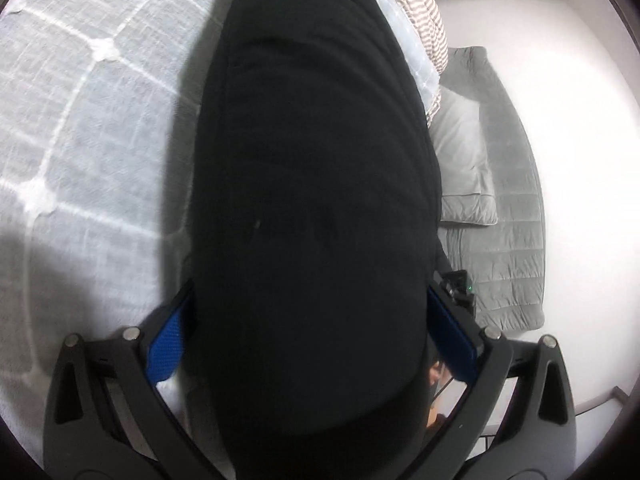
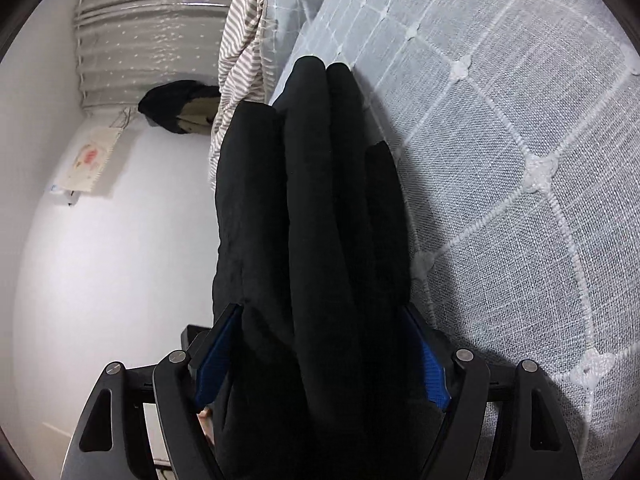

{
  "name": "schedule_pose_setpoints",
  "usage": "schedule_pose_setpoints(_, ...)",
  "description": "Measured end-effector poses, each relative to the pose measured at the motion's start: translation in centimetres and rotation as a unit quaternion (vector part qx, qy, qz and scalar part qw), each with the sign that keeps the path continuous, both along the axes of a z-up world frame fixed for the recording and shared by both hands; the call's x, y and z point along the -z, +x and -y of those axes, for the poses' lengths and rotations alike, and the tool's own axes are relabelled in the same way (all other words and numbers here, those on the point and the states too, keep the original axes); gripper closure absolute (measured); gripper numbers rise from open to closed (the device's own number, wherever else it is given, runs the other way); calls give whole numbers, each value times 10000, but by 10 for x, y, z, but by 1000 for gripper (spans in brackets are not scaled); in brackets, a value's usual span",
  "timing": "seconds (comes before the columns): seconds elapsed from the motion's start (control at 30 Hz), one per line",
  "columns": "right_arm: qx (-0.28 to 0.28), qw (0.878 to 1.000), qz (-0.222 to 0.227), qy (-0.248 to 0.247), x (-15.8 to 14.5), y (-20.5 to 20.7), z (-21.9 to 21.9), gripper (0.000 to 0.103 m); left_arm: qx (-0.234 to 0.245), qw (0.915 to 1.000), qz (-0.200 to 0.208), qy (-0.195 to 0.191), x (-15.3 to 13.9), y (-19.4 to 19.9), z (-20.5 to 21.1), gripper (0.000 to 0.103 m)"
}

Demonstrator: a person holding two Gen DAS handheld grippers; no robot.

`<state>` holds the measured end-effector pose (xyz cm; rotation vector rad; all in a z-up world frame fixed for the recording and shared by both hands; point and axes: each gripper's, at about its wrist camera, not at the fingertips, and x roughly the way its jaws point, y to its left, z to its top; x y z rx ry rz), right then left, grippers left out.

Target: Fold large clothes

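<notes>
A thick folded black garment (image 1: 312, 160) fills the middle of the left wrist view and rests against the pale checked bedspread (image 1: 80, 120). My left gripper (image 1: 310, 296) stands wide open around its near end. Both blue pads (image 1: 168, 344) lie along its sides and do not squeeze it. In the right wrist view the same black garment (image 2: 320, 200) shows as several stacked folds along the bedspread (image 2: 520, 160). My right gripper (image 2: 320, 312) is open around that bundle, and its blue pads (image 2: 432, 376) flank the cloth loosely.
A striped cloth (image 1: 424, 20) lies beyond the garment's far end. A grey quilted mat (image 1: 516, 220) and a grey pillow (image 1: 464, 160) lie on the white floor. In the right wrist view there is a curtain (image 2: 152, 40), a dark bundle (image 2: 176, 104) and a small paper card (image 2: 92, 160).
</notes>
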<state>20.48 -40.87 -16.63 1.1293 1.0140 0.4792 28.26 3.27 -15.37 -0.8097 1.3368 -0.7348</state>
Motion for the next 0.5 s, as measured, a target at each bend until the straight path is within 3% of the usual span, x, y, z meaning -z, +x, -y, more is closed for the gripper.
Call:
schedule_pose_setpoints(0.4,-204,9994,133,-261,-5,9,-13,24,-145,9998,135,9,-4,-2,2,2)
schedule_pose_setpoints(0.5,-208,9993,159,-263,-8,10,-16,29,-176,9996,209,66,-8,-3,2,5)
